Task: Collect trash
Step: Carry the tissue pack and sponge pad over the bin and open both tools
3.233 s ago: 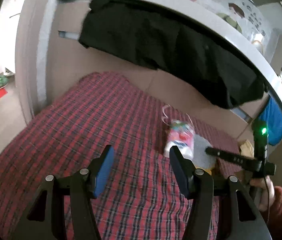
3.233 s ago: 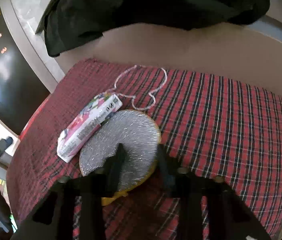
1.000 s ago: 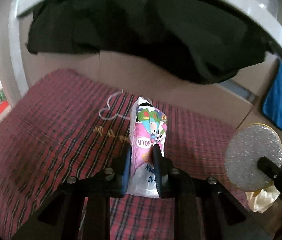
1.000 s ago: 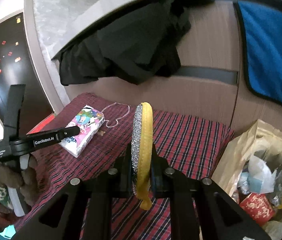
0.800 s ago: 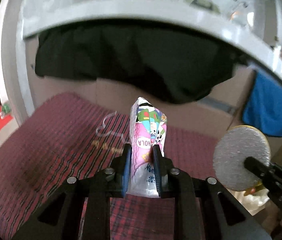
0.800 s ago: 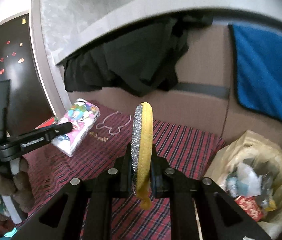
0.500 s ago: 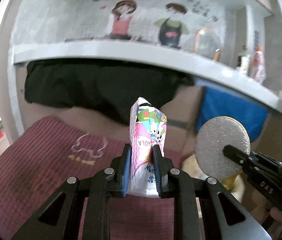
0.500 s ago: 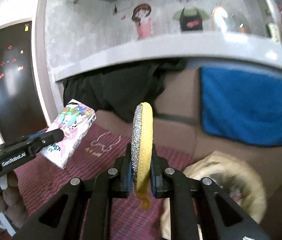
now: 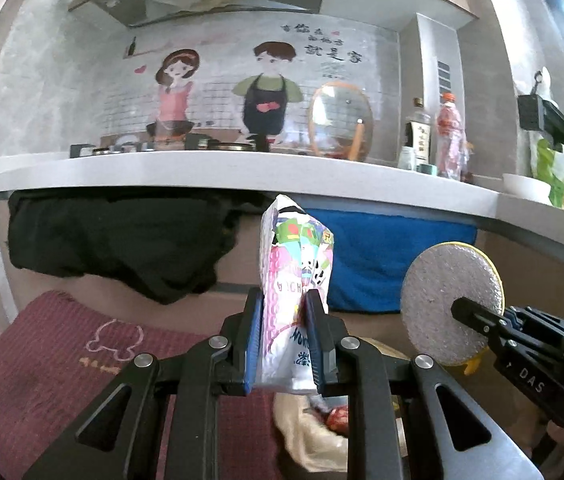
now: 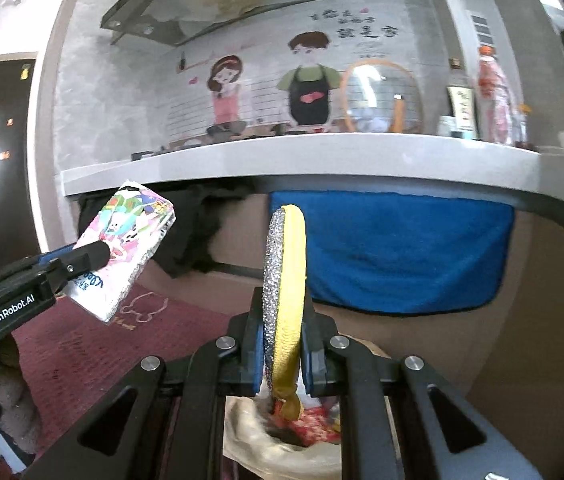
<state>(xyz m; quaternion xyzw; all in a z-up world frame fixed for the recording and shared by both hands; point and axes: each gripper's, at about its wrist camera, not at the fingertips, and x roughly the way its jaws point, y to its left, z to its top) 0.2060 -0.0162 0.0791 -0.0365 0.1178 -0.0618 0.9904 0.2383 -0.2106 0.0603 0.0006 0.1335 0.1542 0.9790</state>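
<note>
We are observing the left gripper (image 9: 284,344) clamping a colourful tissue pack (image 9: 296,280) between its blue pads, the pack standing upright above the jaws. The right gripper (image 10: 282,354) is pinching a round scouring pad (image 10: 284,292) (silver glitter on one face, yellow on the other) edge-on, its jaws closed narrowly on it. Both items are hanging in the air in front of the grey countertop (image 9: 241,170), clear of the plaid cloth (image 9: 61,344). We are seeing a beige trash bag (image 10: 257,440) lying open directly beneath both grippers, red wrappers showing inside. A blue towel (image 10: 394,248) and black garment (image 9: 121,240) are hanging under the counter edge.
</note>
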